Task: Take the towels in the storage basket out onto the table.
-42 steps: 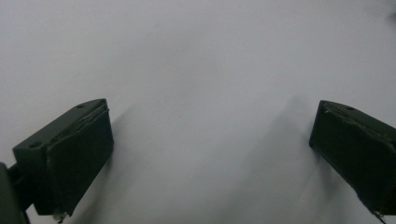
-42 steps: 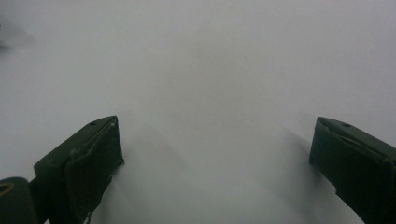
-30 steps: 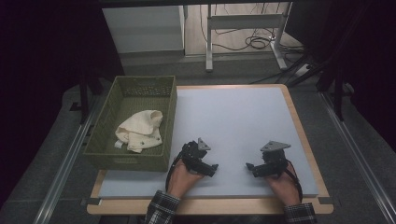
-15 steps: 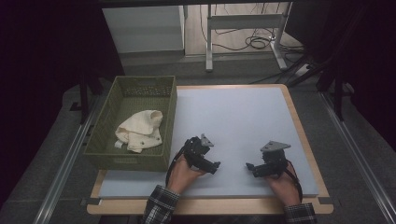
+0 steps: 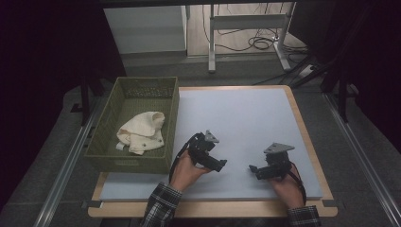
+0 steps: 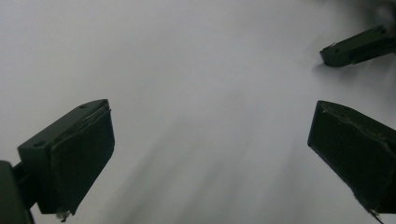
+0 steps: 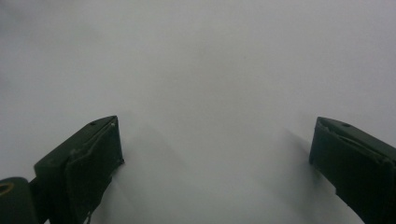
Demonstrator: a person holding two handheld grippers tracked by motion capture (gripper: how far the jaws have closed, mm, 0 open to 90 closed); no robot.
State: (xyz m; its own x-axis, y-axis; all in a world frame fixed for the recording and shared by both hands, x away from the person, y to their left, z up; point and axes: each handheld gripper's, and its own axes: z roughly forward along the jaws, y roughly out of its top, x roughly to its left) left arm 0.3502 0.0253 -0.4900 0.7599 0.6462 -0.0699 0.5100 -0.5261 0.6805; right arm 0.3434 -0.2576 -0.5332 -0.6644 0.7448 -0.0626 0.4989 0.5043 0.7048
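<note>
Left claw (image 5: 221,163) is gaping wide with nothing between its jaws, low over the pale blue surface (image 5: 246,113), tips pointing right toward the other hand. It has shifted a little since a second ago: the left hand (image 5: 185,168) rolled and nudged rightward, and the sleeve shows more now. Right claw (image 5: 254,169) is also spread wide and empty, parked near the front right of the surface, basically unmoved. Left gripper view: both black pads apart over bare surface, with one jaw tip of the other claw at upper right. Cream cloth (image 5: 141,132) lies crumpled in the green basket (image 5: 170,118) at the left edge, well apart from both claws and untouched. Judgement: only a small re-aim, nothing picked yet. Left claw is the nearer one, so a reach leftward over the basket wall looks like the likely first step.
</note>
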